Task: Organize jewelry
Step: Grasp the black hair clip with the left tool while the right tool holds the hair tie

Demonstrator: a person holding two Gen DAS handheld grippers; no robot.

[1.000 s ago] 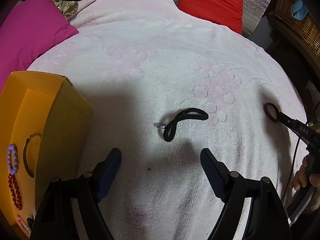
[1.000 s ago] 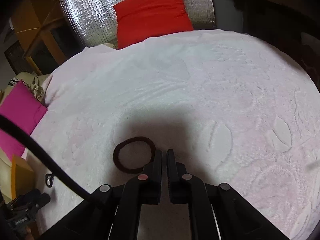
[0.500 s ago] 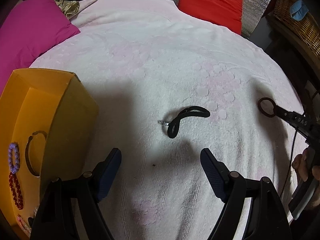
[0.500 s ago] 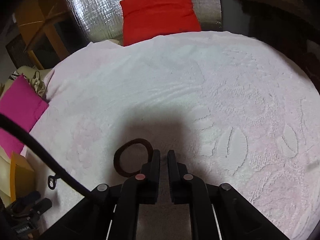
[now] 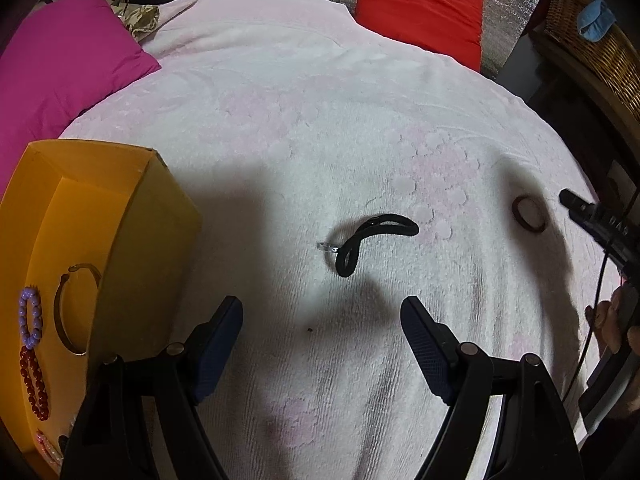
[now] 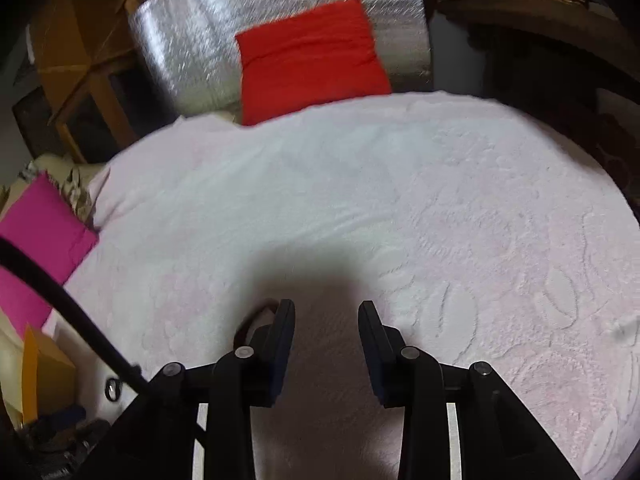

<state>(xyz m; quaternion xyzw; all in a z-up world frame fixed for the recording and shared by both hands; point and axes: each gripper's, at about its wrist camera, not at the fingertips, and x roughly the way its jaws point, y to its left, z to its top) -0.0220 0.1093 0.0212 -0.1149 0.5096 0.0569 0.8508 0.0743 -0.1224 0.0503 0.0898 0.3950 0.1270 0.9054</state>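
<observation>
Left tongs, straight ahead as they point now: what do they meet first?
Probably the black cord loop on the white towel; the left tongs stand open, nothing nearer, though depth is unclear.

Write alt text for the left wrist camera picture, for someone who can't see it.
A black hair tie lies looped on a pale pink bedspread, ahead of the open left gripper. A yellow box at left holds a purple bead bracelet, a red bead bracelet and a bangle; a brown hair tie lies near the right gripper.
</observation>
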